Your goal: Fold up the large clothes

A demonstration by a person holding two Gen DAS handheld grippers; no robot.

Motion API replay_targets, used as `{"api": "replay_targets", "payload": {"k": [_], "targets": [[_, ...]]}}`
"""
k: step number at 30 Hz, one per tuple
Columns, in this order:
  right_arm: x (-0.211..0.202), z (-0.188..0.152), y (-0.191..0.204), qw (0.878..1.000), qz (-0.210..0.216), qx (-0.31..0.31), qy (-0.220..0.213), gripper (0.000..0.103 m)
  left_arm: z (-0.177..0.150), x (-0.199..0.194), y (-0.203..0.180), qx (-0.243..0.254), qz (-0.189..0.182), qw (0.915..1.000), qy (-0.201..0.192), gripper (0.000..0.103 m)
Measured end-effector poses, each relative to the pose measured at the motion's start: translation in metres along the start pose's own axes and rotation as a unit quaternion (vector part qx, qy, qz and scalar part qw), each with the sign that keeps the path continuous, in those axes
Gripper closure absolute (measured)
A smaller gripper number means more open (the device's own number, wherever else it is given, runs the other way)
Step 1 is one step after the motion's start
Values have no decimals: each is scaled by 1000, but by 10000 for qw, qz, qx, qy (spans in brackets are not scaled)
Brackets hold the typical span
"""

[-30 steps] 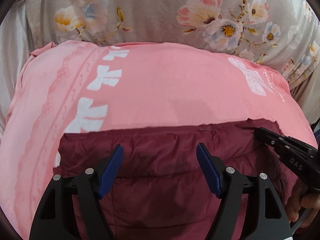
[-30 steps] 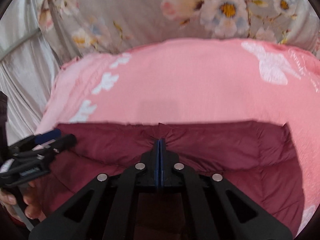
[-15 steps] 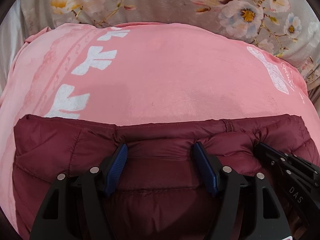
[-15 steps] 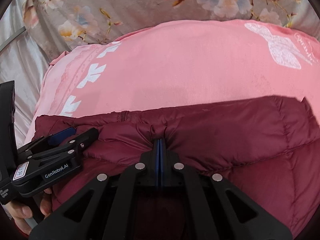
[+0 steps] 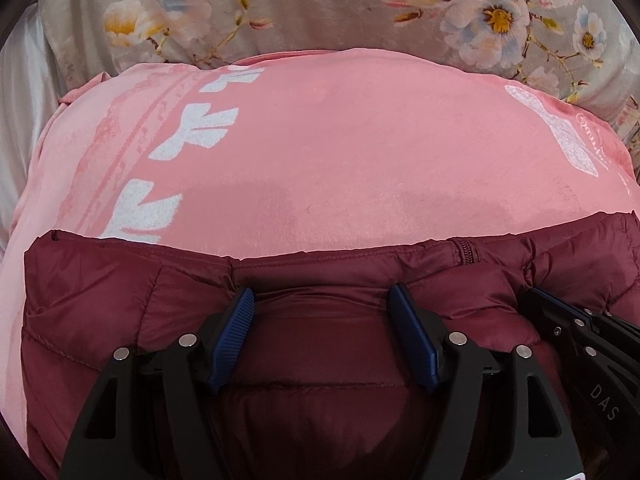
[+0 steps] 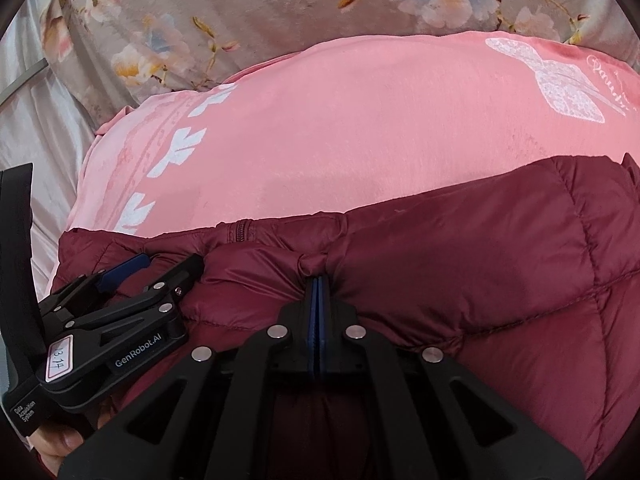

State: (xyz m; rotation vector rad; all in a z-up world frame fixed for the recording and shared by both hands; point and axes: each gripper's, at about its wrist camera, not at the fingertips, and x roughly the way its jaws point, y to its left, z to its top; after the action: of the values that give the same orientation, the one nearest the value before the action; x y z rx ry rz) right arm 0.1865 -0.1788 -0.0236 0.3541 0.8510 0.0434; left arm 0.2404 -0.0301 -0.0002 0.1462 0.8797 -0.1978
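A dark red quilted puffer jacket (image 5: 328,360) lies on a pink blanket (image 5: 340,160); it also shows in the right wrist view (image 6: 460,280). My left gripper (image 5: 322,300) is open, its blue pads pressed down on the jacket near its far edge with a fold of fabric between them. My right gripper (image 6: 317,278) is shut on a pinch of the jacket's far edge. The left gripper shows at the left of the right wrist view (image 6: 160,268), and the right gripper's side shows at the right of the left wrist view (image 5: 580,328). A zipper end (image 6: 240,236) sits between the grippers.
The pink blanket (image 6: 360,140) has white leaf prints and covers a bed. A grey floral cover (image 5: 320,8) lies behind it. Pale satin fabric (image 6: 32,120) is at the left. A hand (image 6: 60,444) holds the left gripper's handle.
Both grippers carried the jacket's edge forward over the blanket, then settled. More of the folded jacket now shows. The left gripper's pads have come slightly closer together.
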Motion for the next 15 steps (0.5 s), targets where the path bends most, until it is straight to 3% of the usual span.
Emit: {"api": "replay_targets", "payload": {"k": [3, 6, 10, 12, 15], "targets": [[-4, 1, -5, 9998, 169, 102, -37, 103, 0, -1, 1, -14, -15, 10000, -12, 33], [-37, 7, -16, 9994, 136, 155, -277, 101, 2, -16, 19, -183, -407, 9990, -17, 34], [-84, 24, -43, 9949, -621, -39, -800, 100, 12, -57, 72, -531, -407, 9973, -308, 34], [-87, 31, -74, 9903, -1134, 154, -793, 100, 19, -64, 102, -751, -261, 9963, -329, 34], [-76, 28, -116, 9883, -1245, 726, -501, 99, 18, -54, 129, -911, 11, 9957, -164, 34]]}}
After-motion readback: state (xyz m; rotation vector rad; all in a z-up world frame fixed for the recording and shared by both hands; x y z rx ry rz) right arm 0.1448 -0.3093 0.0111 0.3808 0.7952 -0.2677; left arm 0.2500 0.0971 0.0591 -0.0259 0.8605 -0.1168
